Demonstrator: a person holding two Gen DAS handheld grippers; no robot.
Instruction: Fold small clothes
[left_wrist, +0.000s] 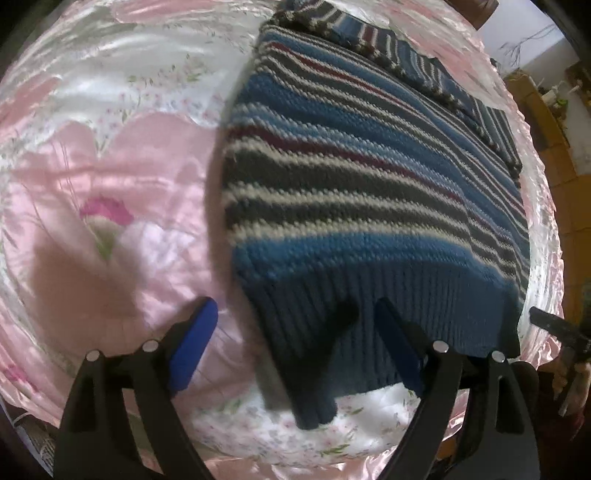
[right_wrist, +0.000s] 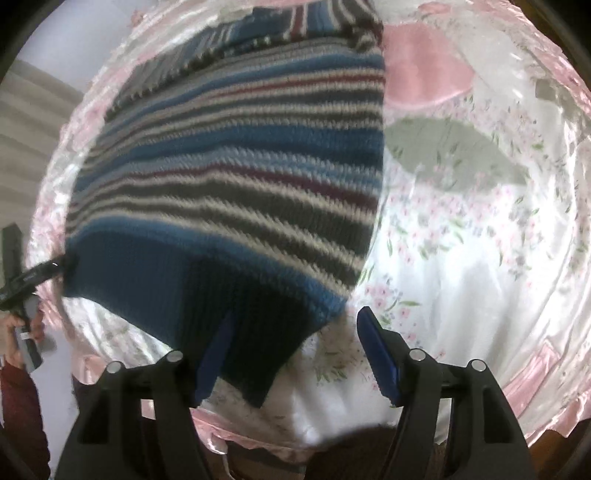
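1. Our left gripper (left_wrist: 295, 332) had both blue pads spread wide, gripping nothing; left pad (left_wrist: 192, 343) sat over the pink satin bedspread (left_wrist: 92, 166).
2. The striped knit sweater (left_wrist: 351, 177) lay ahead of the fingers, its ribbed hem (left_wrist: 369, 332) between them and against the right pad.
3. Our right gripper (right_wrist: 295, 347) was also released; the hem corner (right_wrist: 240, 332) overlapped its left pad (right_wrist: 214, 362), right pad over floral fabric.

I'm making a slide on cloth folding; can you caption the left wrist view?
Open left tongs straddle the ribbed hem of a striped knit sweater lying on a pink floral quilt.
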